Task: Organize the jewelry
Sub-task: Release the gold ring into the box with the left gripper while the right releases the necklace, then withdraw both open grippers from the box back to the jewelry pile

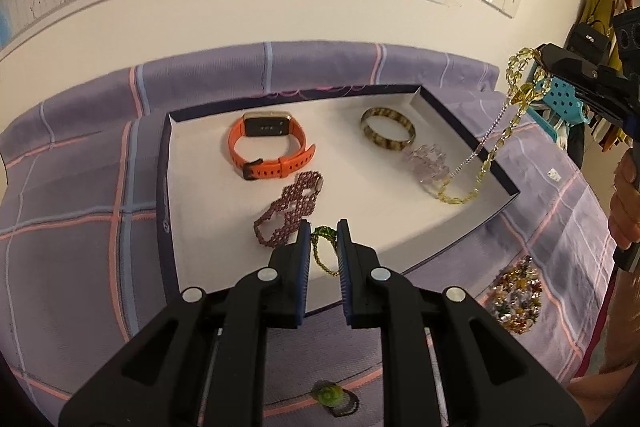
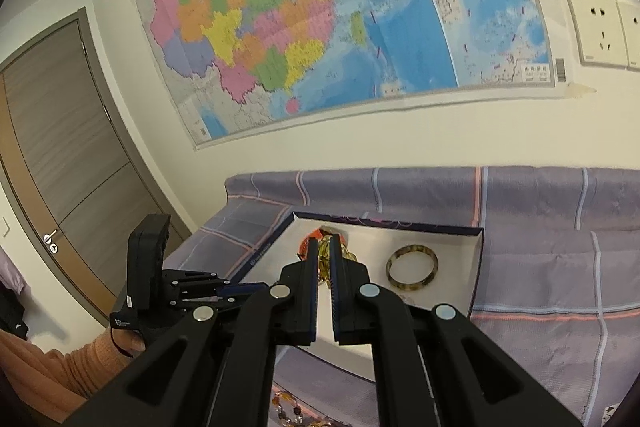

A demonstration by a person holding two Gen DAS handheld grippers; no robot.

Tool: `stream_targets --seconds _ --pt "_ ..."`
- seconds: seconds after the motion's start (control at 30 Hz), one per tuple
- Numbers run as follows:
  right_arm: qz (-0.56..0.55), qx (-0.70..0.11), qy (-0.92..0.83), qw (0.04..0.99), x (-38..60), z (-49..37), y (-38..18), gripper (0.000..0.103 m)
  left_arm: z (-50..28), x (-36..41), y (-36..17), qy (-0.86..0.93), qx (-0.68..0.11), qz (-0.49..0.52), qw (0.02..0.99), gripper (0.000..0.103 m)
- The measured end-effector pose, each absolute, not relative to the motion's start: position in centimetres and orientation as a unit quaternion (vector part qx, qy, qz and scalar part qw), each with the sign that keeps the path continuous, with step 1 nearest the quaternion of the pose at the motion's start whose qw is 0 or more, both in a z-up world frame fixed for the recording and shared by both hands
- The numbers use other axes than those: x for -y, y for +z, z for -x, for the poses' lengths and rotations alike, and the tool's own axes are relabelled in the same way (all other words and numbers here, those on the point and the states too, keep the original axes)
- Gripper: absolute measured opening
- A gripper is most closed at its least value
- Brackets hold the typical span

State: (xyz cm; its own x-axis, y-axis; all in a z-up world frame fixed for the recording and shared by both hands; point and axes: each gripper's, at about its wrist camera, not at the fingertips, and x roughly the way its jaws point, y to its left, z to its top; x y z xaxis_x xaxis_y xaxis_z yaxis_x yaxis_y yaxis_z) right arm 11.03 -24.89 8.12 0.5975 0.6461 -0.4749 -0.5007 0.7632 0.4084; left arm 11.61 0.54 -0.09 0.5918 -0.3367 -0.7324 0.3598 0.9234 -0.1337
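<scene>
The left gripper point(image 1: 324, 233) is pinched on a thin green-and-gold beaded bracelet point(image 1: 322, 259), held over the near edge of the shallow white box lid point(image 1: 472, 223). The right gripper point(image 2: 330, 251) is clenched on a yellow beaded necklace point(image 1: 500, 143), whose loop trails down onto the lid's right edge.

Already lying in the lid are an orange smartwatch point(image 1: 268, 145) toward the far left corner, a tortoiseshell bangle point(image 1: 388, 129) toward the far right, a clear crystal bracelet point(image 1: 428, 163) and a purple beaded band point(image 1: 292, 207).

Sorting looks well underway. A multicoloured bead heap point(image 1: 516, 297) and a green beaded ring point(image 1: 332, 397) lie on the plaid bedspread point(image 1: 80, 227), not yet collected.
</scene>
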Motion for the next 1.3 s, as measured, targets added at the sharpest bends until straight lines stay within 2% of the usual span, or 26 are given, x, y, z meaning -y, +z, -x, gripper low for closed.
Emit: stream_targets --seconds 0.7,0.97,1.0,1.03,1.17,1.3 --pt "-0.105 -0.417 0.288 0.856 24.2 -13.0 -0.7 0.004 -13.1 -0.7 -2.5 -0.178 -0.443 -0.004 0.878 0.015" --pt "-0.108 -0.428 0.274 0.854 24.4 -12.9 -1.6 0.011 -12.8 -0.5 -2.3 -0.175 -0.439 -0.008 0.881 0.023" --pt "-0.111 -0.428 0.272 0.855 24.6 -12.8 -1.7 0.018 -12.6 -0.5 -2.2 -0.173 -0.436 -0.009 0.883 0.030" --pt "-0.113 -0.428 0.270 0.855 24.7 -12.8 -1.7 0.020 -12.4 -0.6 -2.0 -0.171 -0.433 -0.010 0.885 0.037" --pt "-0.118 -0.421 0.263 0.860 25.4 -12.1 -1.5 0.022 -11.5 -0.8 -1.0 -0.173 -0.414 -0.008 0.894 0.039" --pt "-0.126 -0.414 0.261 0.863 26.1 -11.4 -1.0 0.028 -10.4 -1.3 0.1 -0.176 -0.398 -0.003 0.900 0.043"
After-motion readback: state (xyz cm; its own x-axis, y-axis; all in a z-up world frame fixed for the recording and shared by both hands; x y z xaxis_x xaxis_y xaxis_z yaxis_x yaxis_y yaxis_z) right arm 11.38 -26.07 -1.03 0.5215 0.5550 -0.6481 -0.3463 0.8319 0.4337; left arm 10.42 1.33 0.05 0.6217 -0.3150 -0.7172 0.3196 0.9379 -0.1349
